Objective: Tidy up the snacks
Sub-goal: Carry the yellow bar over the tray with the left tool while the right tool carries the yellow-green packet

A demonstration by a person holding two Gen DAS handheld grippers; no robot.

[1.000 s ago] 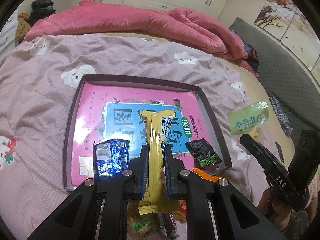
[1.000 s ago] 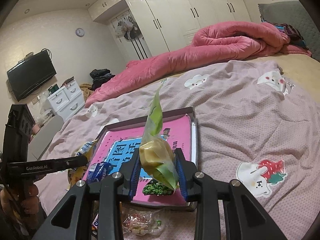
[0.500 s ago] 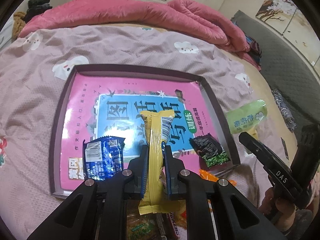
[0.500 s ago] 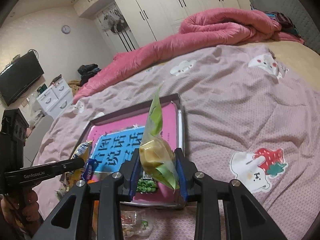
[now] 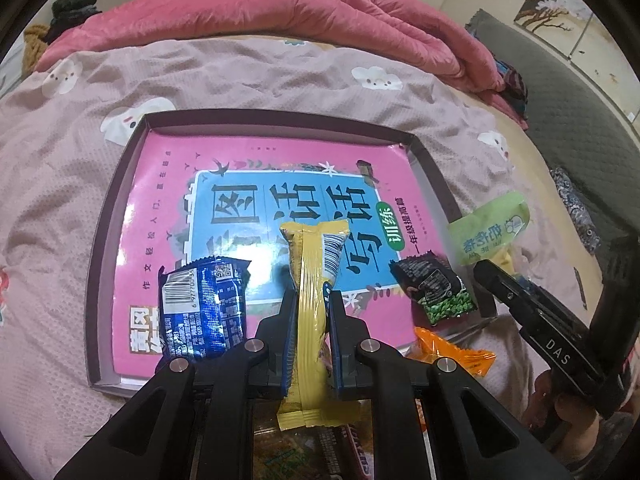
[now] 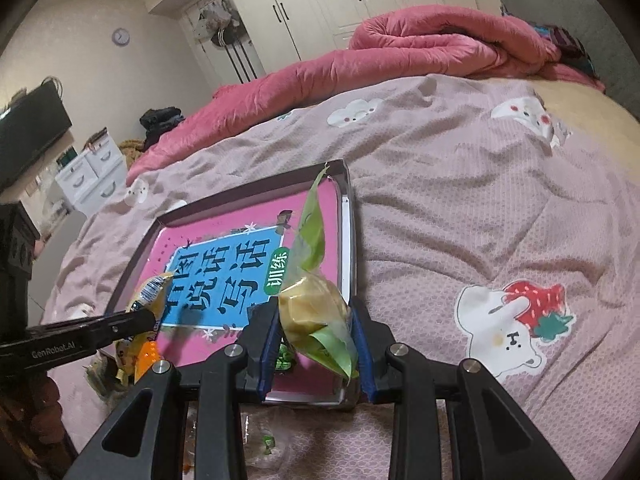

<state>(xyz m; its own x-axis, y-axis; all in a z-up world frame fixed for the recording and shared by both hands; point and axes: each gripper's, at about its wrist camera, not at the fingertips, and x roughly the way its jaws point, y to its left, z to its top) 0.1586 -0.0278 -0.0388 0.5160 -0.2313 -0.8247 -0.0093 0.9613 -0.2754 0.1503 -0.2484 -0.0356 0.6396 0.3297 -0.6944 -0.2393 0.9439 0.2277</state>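
Left wrist view: the left gripper (image 5: 311, 312) is clamped tight on a long yellow crinkled-plastic snack bar (image 5: 310, 276) that stands upright over the shallow dark-rimmed rectangular tray (image 5: 96, 264). A glossy pink-and-blue book cover (image 5: 260, 200) lines the tray. Two packets lie on it: a shiny blue foil one (image 5: 202, 312) at 9 o'clock of the bar, a black-and-green pea one (image 5: 434, 288) at 3 o'clock.

Right wrist view: the right gripper (image 6: 316, 344), jaws narrowly apart, squeezes a pale green translucent pouch (image 6: 314, 300) holding a yellow lump, above the tray's near right corner at 6 o'clock.
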